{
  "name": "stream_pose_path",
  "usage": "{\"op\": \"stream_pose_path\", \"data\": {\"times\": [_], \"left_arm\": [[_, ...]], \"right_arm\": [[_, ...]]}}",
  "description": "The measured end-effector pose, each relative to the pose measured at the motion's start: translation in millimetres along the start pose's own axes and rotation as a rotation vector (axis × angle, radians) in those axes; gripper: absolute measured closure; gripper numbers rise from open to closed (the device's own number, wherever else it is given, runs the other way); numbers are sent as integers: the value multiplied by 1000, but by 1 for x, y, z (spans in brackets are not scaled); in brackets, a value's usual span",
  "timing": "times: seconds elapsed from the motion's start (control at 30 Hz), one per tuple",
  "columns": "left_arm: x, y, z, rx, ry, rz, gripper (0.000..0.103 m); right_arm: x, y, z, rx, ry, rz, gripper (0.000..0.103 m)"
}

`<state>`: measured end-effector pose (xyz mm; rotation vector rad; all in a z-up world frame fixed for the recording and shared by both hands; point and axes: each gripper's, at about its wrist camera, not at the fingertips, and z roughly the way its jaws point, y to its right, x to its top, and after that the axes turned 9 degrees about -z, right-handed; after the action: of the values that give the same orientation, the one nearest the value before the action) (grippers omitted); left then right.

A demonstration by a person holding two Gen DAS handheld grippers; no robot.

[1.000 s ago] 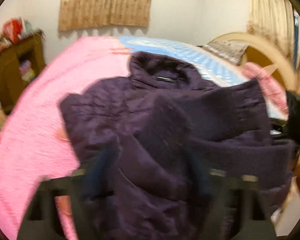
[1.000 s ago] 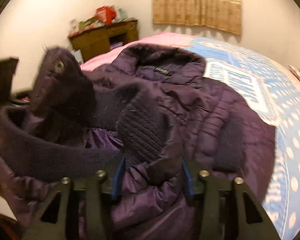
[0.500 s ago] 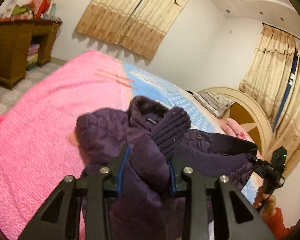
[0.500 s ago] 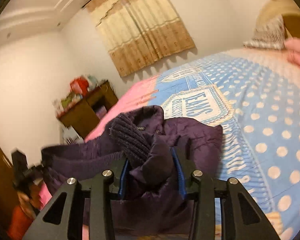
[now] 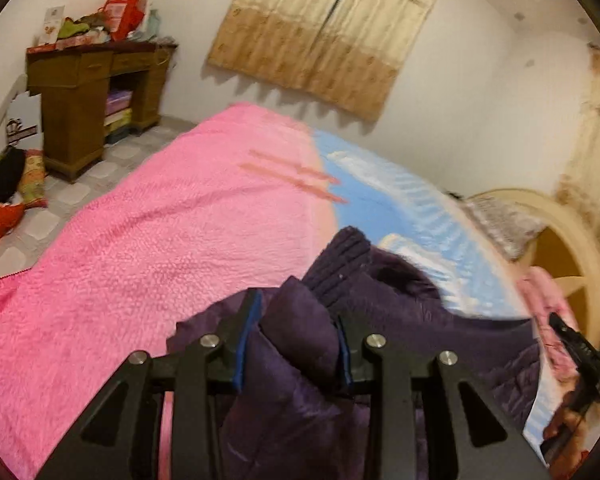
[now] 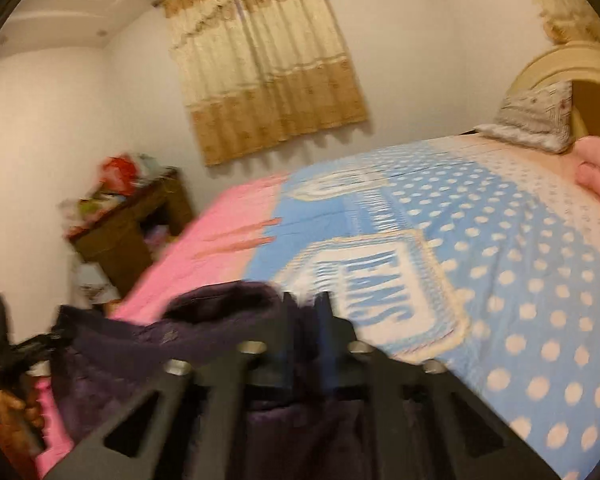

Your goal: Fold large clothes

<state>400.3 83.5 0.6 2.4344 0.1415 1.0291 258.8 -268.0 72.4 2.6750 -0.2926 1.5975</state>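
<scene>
Two hand-held grippers: both hold the same purple jacket point(image 5: 300, 392), raised at the near edge of the bed
Left hand-held gripper point(image 5: 296, 344): clamped on a bunched sleeve, the ribbed cuff point(image 5: 340, 264) poking out beyond the blue-lined fingers point(image 5: 246, 340)
Right hand-held gripper point(image 6: 306, 332): jaws nearly together with dark fabric pinched between them, though motion blur hides how much cloth is caught
Jacket position: hangs between the two tools, the collar point(image 6: 224, 304) just past the right fingers, its lower part out of view below both cameras
Bed, near part: pink blanket point(image 5: 140, 248) under and left of the jacket
Bed, far part: blue dotted sheet point(image 6: 520, 280) with a printed panel, a pillow point(image 6: 536, 120) against the headboard point(image 6: 580, 64)
Room beyond: wooden cabinet point(image 5: 88, 96) piled with clutter, curtains point(image 6: 268, 68) on the wall
Risk, slip: the padded cloth looks slick and bulky, so the thin right-hand pinch may let go during a swing and the fold would collapse
Risk, skew: uneven pull between the tools could lay the jacket down crooked or bunched
Risk, drop: held near the edge, a released jacket could slide to the floor
</scene>
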Motion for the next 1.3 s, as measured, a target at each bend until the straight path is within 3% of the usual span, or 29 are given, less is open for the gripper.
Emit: {"op": "stream_pose_path", "data": {"times": [0.07, 0.13, 0.23, 0.33, 0.37, 0.4, 0.47, 0.5, 0.6, 0.7, 0.73, 0.77, 0.8, 0.83, 0.87, 0.97, 1.03, 1.13, 1.2, 1.3], "left_arm": [[-7, -9, 35, 123, -44, -30, 67], [-19, -21, 62, 189, -88, -40, 59], [-31, -38, 76, 169, -111, -63, 55], [-32, -42, 68, 135, -94, -61, 55], [-33, -42, 64, 123, -88, -61, 55], [-35, -45, 60, 101, -85, -61, 56], [-37, -50, 55, 77, -83, -68, 57], [-36, -52, 53, 69, -87, -72, 57], [-31, -47, 52, 67, -100, -62, 57], [-30, -40, 61, 87, -131, -38, 55], [-30, -40, 62, 89, -136, -39, 56], [-29, -41, 61, 80, -136, -45, 60], [-28, -40, 58, 61, -133, -47, 66], [-27, -41, 53, 38, -129, -49, 69], [-26, -44, 42, -10, -115, -57, 69], [-25, -49, -5, -185, -66, -81, 70], [-32, -48, -44, -306, -36, -60, 70], [-56, -49, -117, -424, 32, 40, 70], [-80, -57, -164, -488, 62, 108, 68], [-115, -72, -211, -522, 49, 183, 60]], "right_arm": [[-13, 14, 37, -27, -87, 42, 95], [-37, 20, 60, -40, -153, 75, 95], [-57, 14, 65, -30, -167, 43, 95], [-55, 16, 62, 6, -151, 52, 94], [-54, 16, 60, 38, -147, 64, 89], [-51, 18, 59, 80, -151, 88, 80], [-47, 23, 60, 163, -154, 152, 6], [-45, 23, 57, 193, -146, 178, 2], [-43, 26, 61, 230, -159, 208, 2], [-46, 12, 96, 301, -283, 124, 2], [-50, 6, 107, 283, -338, 83, 2], [-55, 1, 121, 213, -418, 33, 26], [-61, -3, 128, 165, -453, 14, 40], [-64, -6, 130, 169, -461, 11, 43], [-63, -10, 123, 163, -431, -10, 51], [-54, -14, 76, 211, -287, -35, 60], [-48, -15, 32, 328, -188, -12, 62], [-55, -24, -45, 490, -90, -43, 62], [-71, -35, -93, 556, -65, -124, 62], [-105, -41, -139, 589, -116, -209, 59]]}}
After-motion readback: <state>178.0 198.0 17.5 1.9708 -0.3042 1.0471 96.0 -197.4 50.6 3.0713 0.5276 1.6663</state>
